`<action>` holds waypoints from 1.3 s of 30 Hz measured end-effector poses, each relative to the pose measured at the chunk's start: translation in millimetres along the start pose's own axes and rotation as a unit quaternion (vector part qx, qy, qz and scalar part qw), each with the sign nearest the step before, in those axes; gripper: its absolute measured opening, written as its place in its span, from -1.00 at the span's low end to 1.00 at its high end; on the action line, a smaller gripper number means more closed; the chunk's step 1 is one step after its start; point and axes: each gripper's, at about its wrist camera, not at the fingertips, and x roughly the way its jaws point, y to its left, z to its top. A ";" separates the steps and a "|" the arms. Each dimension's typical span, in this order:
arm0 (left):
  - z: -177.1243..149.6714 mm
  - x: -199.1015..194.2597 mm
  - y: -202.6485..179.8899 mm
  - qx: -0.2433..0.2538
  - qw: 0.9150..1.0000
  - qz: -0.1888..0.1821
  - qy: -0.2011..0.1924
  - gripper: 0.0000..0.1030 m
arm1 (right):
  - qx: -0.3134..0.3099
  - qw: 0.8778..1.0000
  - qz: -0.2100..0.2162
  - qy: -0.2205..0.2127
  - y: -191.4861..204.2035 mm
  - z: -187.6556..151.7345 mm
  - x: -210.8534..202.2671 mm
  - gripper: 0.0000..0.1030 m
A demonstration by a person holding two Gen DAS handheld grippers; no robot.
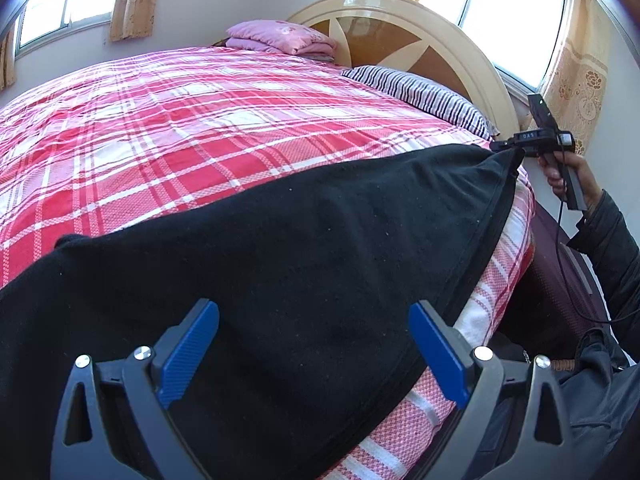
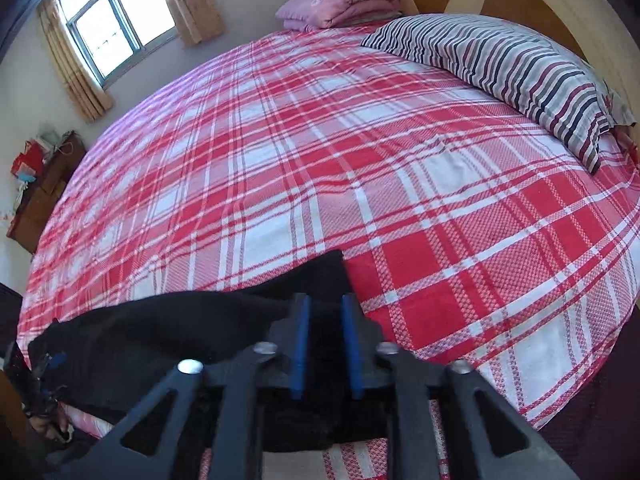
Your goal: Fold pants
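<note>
The black pants (image 1: 280, 256) lie along the near edge of the red plaid bed (image 1: 200, 120). My left gripper (image 1: 314, 344) is open, its blue pads apart just above the black cloth. My right gripper (image 1: 506, 148) is shut on the far corner of the pants at the right edge of the bed. In the right wrist view its blue pads (image 2: 326, 340) pinch black cloth, and the pants (image 2: 160, 340) stretch to the left over the plaid sheet (image 2: 360, 160).
A striped pillow (image 2: 520, 72) and a folded pink quilt (image 2: 340, 6) lie by the curved headboard (image 1: 400, 28). A dark suitcase (image 1: 560, 280) stands beside the bed. A low cabinet (image 2: 44, 188) with clutter stands by the wall under a window (image 2: 108, 28).
</note>
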 end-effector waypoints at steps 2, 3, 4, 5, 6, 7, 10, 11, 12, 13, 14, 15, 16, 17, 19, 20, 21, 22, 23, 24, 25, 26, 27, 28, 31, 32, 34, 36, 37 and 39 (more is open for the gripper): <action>-0.3 0.2 -0.4 0.001 1.000 0.001 0.000 0.90 | -0.002 1.000 0.002 0.003 1.1 -2.4 4.4 -0.33; -0.4 0.4 -0.7 0.002 1.000 0.002 0.000 0.90 | -0.004 1.000 0.001 0.000 2.2 -3.4 4.6 -0.34; -0.4 0.5 -0.8 0.002 1.000 0.003 0.000 0.90 | -0.006 1.000 -0.002 -0.003 2.9 -4.0 4.5 -0.36; -0.3 0.5 -0.9 0.003 1.000 0.003 0.000 0.90 | -0.007 1.000 -0.005 -0.005 3.0 -4.2 3.8 -0.63; -0.3 0.6 -1.0 0.002 1.000 0.003 0.000 0.90 | -0.009 1.000 -0.007 -0.005 3.7 -3.7 3.2 -0.77; -0.4 0.7 -1.0 0.002 1.000 0.002 0.000 0.90 | -0.010 1.000 -0.004 -0.007 4.4 -2.3 2.3 -0.79; -0.5 0.8 -1.3 0.003 1.000 0.003 -0.001 0.90 | -0.023 0.999 -0.013 -0.025 9.8 1.3 -8.1 -0.89; -0.5 1.0 -1.7 0.004 1.000 0.004 -0.001 0.90 | -0.026 0.999 -0.015 -0.036 12.2 3.0 -12.9 -0.90; -0.9 0.9 -2.3 0.005 1.000 0.005 0.000 0.90 | -0.029 0.998 -0.017 -0.047 14.2 4.8 -18.0 -0.90; -1.2 1.1 -2.4 0.007 1.000 0.005 0.000 0.90 | -0.031 0.998 -0.020 -0.058 16.1 7.4 -22.6 -0.90; -1.4 1.2 -2.5 0.008 1.000 0.006 0.000 0.90 | -0.033 0.997 -0.021 -0.070 18.1 10.0 -26.9 -0.90; -1.6 1.1 -2.3 0.009 1.000 0.006 0.000 0.90 | -0.034 0.996 -0.022 -0.082 20.1 12.5 -30.0 -0.90; -1.6 1.0 -2.2 0.009 1.000 0.006 0.000 0.90 | -0.031 0.995 -0.024 -0.090 20.8 14.9 -30.1 -0.90; -1.6 1.1 -2.1 0.010 1.000 0.006 0.000 0.90 | -0.024 0.995 -0.023 -0.090 19.8 17.8 -26.3 -0.90; -1.6 1.2 -1.7 0.010 1.000 0.006 0.000 0.90 | -0.017 0.997 -0.022 -0.074 14.6 22.8 -11.2 -0.88; -1.7 1.4 -2.0 0.011 1.000 0.006 0.000 0.90 | -0.014 0.997 -0.027 -0.065 12.3 24.1 -3.1 -0.77; -1.7 1.2 -2.0 0.011 1.000 0.006 0.001 0.90 | -0.010 0.997 -0.043 -0.057 8.9 24.0 5.0 -0.55; -1.9 0.8 -2.0 0.011 1.000 0.006 0.001 0.90 | -0.008 0.997 -0.060 -0.052 6.6 22.8 9.5 -0.46; -2.0 0.2 -1.6 0.011 1.000 0.005 0.002 0.90 | -0.004 0.996 -0.071 -0.049 3.2 19.6 10.3 -0.41; -2.1 -0.4 -1.4 0.010 1.000 0.005 0.002 0.90 | 0.001 0.996 -0.073 -0.046 1.1 16.4 8.2 -0.40; -2.1 -1.3 -1.2 0.009 1.000 0.004 0.003 0.90 | 0.008 0.996 -0.078 -0.045 -1.7 11.5 1.9 -0.39; -2.3 -2.5 -0.8 0.007 1.000 0.004 0.003 0.90 | 0.012 0.996 -0.081 -0.044 -4.4 6.6 -5.0 -0.34; -2.6 -4.1 -0.8 0.007 1.000 0.003 0.004 0.90 | 0.016 0.995 -0.083 -0.045 -5.0 -0.1 -15.4 -0.32; -3.0 -5.6 -1.7 0.007 1.000 0.003 0.004 0.90 | 0.022 0.996 -0.077 -0.047 -5.8 -7.7 -26.6 -0.32; -5.2 -11.3 -7.0 0.018 1.000 0.003 0.001 0.90 | 0.051 0.997 -0.043 -0.039 -9.8 -32.1 -50.7 -0.32; -6.3 -13.7 -9.7 0.024 1.000 0.002 -0.001 0.90 | 0.064 0.997 -0.028 -0.038 -11.7 -37.5 -53.6 -0.32; -7.1 -14.3 -13.9 0.036 0.999 0.000 0.000 0.90 | 0.097 0.995 0.010 -0.026 -18.6 -50.3 -52.2 -0.32; -7.7 -12.6 -15.2 0.041 0.999 0.005 0.003 0.90 | 0.125 0.991 0.035 -0.032 -24.1 -56.6 -47.8 -0.32; -8.2 -11.6 -15.0 0.042 0.999 0.007 0.004 0.90 | 0.136 0.988 0.054 -0.042 -27.5 -57.7 -46.1 -0.32; -9.2 -10.2 -13.5 0.039 0.999 0.005 0.006 0.90 | 0.144 0.986 0.056 -0.055 -30.2 -57.3 -44.2 -0.85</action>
